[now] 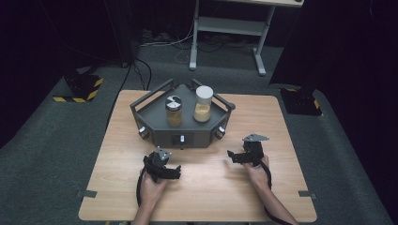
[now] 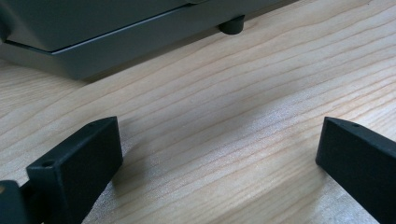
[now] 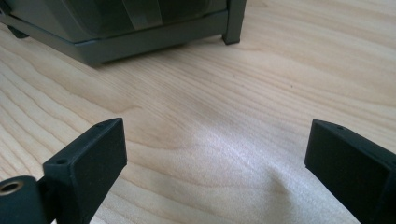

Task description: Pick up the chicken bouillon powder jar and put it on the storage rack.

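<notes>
A dark grey hexagonal tray (image 1: 155, 115) with knobs on its front sits at the middle back of the wooden table (image 1: 281, 187). Two jars stand in it: a clear one with a dark lid (image 1: 173, 111) at left, and a taller one with a white lid (image 1: 203, 104) at right, both holding yellowish contents. My left gripper (image 1: 177, 170) rests low on the table in front of the tray, open with nothing between its jaws (image 2: 219, 158). My right gripper (image 1: 231, 155) lies to the right of it, also open and empty (image 3: 215, 154). The tray's base (image 2: 116, 42) (image 3: 140, 42) is just ahead of each.
The table stands on grey carpet. A white-framed desk (image 1: 230, 28) stands beyond it, with cables on the floor. Black stands with yellow-black hazard tape (image 1: 80, 91) (image 1: 300, 101) flank the table's far corners. Bare wood lies to the tray's left and right.
</notes>
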### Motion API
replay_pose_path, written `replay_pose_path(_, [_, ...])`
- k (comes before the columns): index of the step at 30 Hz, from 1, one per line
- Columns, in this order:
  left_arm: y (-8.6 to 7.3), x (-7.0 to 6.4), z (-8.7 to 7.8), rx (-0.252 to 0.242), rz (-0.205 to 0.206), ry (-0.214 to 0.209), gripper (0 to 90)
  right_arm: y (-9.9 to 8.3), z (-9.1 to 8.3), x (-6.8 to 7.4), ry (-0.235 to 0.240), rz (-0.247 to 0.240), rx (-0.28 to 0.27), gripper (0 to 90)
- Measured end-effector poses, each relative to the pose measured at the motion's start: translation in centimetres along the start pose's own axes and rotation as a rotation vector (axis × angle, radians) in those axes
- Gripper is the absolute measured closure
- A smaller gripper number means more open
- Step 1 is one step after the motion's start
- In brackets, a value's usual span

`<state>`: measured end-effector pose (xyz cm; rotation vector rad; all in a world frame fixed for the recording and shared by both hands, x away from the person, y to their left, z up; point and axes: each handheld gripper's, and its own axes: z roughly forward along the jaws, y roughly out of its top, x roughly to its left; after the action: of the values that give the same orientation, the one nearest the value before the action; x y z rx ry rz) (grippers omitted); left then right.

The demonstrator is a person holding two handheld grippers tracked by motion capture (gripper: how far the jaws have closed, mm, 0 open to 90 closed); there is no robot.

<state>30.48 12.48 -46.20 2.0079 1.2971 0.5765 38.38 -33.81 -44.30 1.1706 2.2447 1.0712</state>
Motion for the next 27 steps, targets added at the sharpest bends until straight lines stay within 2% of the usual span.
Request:
replay_pose_path(10, [0.0,0.0,0.0,0.001,0.0,0.001,0.4,-0.2,1.0,0.3,-0.014,-0.007,0.051,4.5])
replay_pose_path(15, [0.0,0.0,0.0,-0.001,-0.002,0.001,0.4,-0.5,1.0,0.6,-0.021,-0.009,0.051,3.5])
replay_pose_path(19, [0.0,0.0,0.0,0.0,-0.001,0.0,0.3,-0.4,1.1,0.9,-0.03,-0.033,0.06,2.2])
replay_pose_path(27, [0.0,0.0,0.0,-0.001,-0.002,0.001,0.3,-0.4,1.1,1.0,-0.032,-0.029,0.06,2.2])
